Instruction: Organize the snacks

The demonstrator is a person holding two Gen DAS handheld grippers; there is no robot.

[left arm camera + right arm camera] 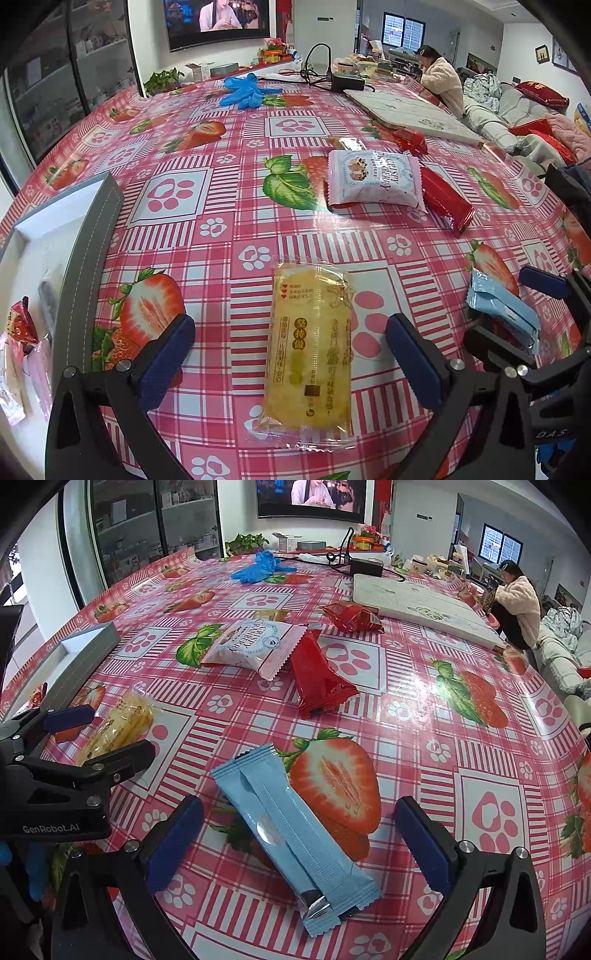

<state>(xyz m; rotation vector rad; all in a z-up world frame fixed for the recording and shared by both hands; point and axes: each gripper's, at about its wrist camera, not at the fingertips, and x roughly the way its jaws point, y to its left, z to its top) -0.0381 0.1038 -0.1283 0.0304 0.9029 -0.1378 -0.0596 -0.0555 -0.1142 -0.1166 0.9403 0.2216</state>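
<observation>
Strawberry-print tabletop (pixel 229 155): left tool (pixel 291 350) spread around yellow cake packet (pixel 308 350); right tool (pixel 299 834) spread around blue wafer packet (pixel 295 834), right of the yellow one.

The table (pixel 424 672) was covered by a glossy pink plaid cloth printed with strawberries and paw marks. Lying directly on it: a yellow snack pack (pixel 310 354), a light blue wrapper (pixel 295 834), a white "Crispy Cranberry" pack (pixel 251 646), two red packs (pixel 319 679) (pixel 352 617), blue gloves (pixel 258 566), a white board (pixel 417 603) and a grey-sided box (pixel 83 646) at the left edge.
</observation>
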